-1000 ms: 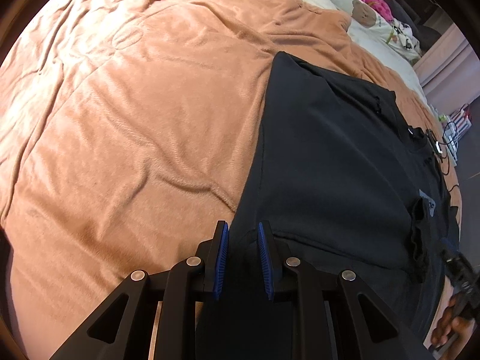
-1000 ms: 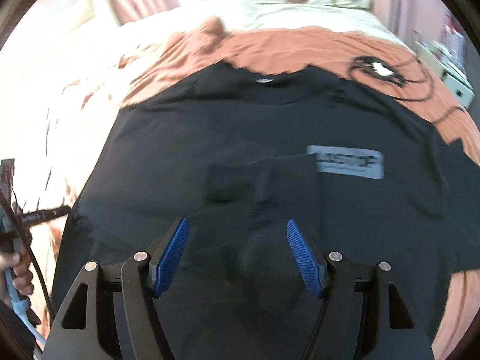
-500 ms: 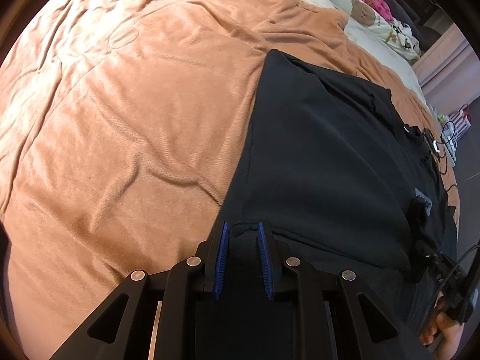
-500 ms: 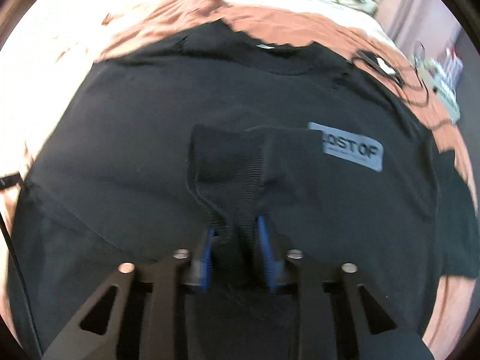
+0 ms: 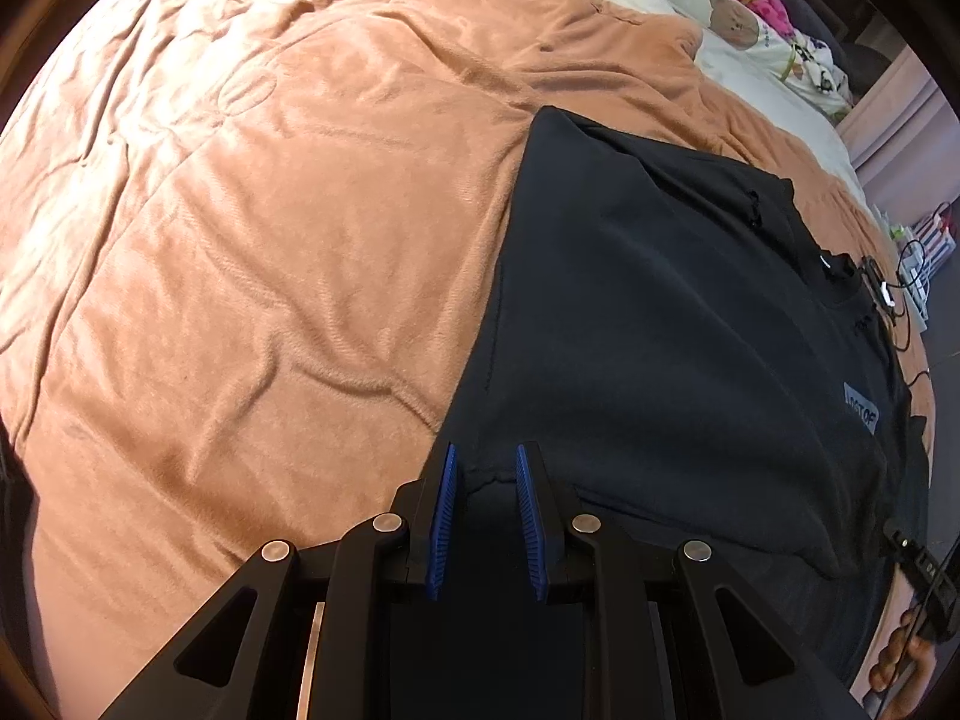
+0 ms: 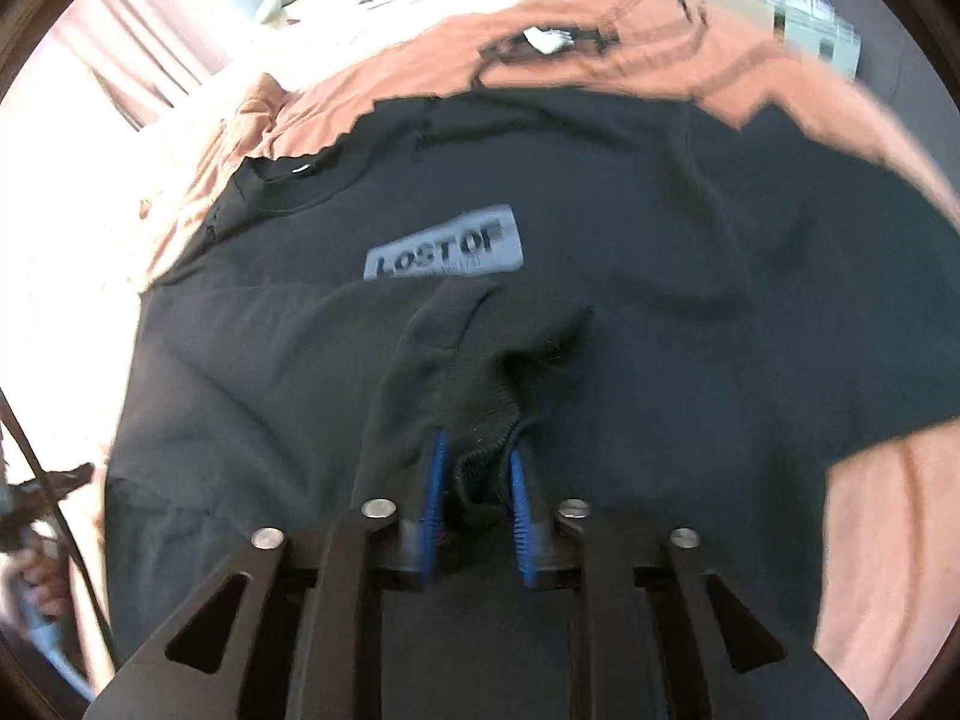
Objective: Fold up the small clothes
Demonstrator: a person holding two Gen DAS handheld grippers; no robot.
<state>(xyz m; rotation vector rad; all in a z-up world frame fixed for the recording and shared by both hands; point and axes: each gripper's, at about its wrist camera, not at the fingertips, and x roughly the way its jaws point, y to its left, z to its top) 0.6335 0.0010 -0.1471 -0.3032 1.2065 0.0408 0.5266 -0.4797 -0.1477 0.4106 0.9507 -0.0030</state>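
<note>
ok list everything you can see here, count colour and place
black cotton t-shirt: one, black with a grey printed patch, spread flat on the blanket
small black knit garment: one, black, bunched on the shirt below the patch
plush orange blanket: one, orange, covering the bed
cream bear-print bedding: one, cream, far end
black cable: one, beyond the collar
left gripper: black with blue pads, at the shirt's hem corner
right gripper: black with blue pads, jaws opening, knit garment between them

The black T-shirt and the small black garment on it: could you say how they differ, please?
The black T-shirt is large and spread flat over the blanket; the small black garment is bunched. The T-shirt is smooth with a grey label; the small garment has a ribbed edge. Both are black.
</note>
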